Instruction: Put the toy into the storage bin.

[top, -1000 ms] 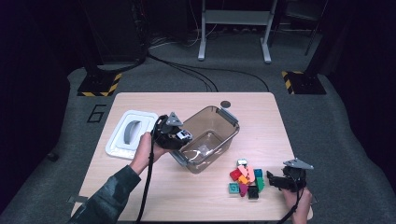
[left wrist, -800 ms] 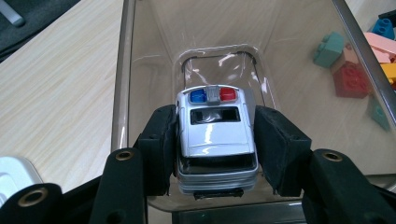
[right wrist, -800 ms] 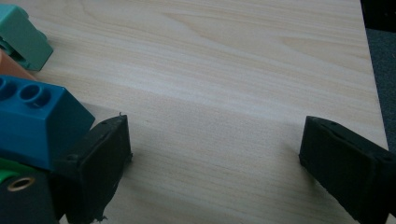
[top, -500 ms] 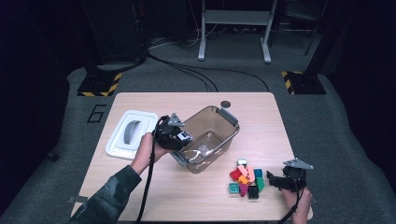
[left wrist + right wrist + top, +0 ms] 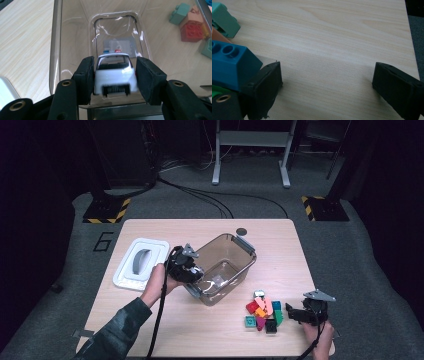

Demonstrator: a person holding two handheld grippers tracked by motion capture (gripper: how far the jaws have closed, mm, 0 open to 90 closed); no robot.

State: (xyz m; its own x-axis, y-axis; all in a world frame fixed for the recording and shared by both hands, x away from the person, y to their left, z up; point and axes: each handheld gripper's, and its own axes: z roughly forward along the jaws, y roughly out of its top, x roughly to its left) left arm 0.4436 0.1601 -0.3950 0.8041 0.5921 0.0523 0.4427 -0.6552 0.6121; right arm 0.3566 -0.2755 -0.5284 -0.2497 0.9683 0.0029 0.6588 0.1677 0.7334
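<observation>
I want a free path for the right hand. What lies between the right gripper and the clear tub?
In the high view, the heap of coloured blocks lies between the right gripper and the clear tub.

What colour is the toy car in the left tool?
White, with dark windows; the toy car shows best in the left gripper view.

The bench (image 5: 150,330) was pale wood-grain laminate, smooth and matt. The clear tub (image 5: 75,37) looked like brownish transparent plastic, glossy, with bright glints along its walls. The white toy car (image 5: 115,75) had a shiny painted or plastic shell and dark glazed windows. The left hand-held gripper (image 5: 115,80) had matt black pads with a slightly rough face and brass-coloured metal insets. The building bricks (image 5: 262,312) were smooth coloured plastic with a soft sheen. The white lid (image 5: 122,277) was plain plastic with a grey handle.
</observation>
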